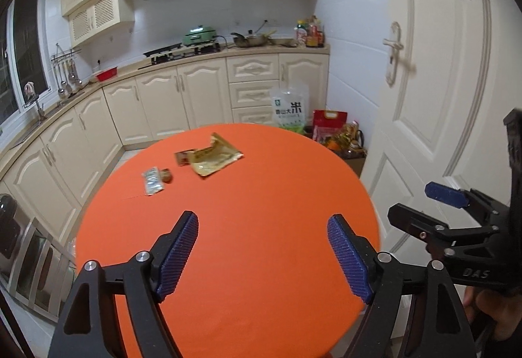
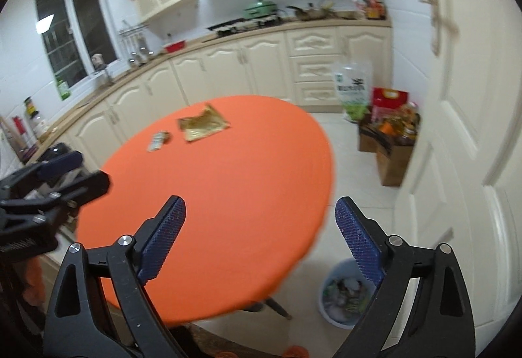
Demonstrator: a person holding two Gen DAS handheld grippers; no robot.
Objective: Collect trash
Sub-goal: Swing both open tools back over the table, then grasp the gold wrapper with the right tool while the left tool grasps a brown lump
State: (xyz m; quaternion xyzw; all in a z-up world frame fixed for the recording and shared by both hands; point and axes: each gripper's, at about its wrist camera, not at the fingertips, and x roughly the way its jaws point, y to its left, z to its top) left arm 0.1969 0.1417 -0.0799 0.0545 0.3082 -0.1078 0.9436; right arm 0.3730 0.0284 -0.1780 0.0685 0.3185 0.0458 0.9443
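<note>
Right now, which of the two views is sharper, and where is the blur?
Left wrist view: sharp; the gold wrapper reads clearly, and only the door handle smears. Right wrist view: softer, with motion blur along the orange table edge and wrapper.

Two hand-held black grippers with blue finger pads

The left gripper (image 1: 262, 255) and right gripper (image 2: 260, 235) share one build: matte black triangular arms with cut-out windows, silver round screws at the joints, and ribbed dark-blue pads (image 1: 177, 255) on each finger. White "DAS" lettering marks the right gripper's body (seen from the left wrist view), beside a patch of bare skin.
</note>
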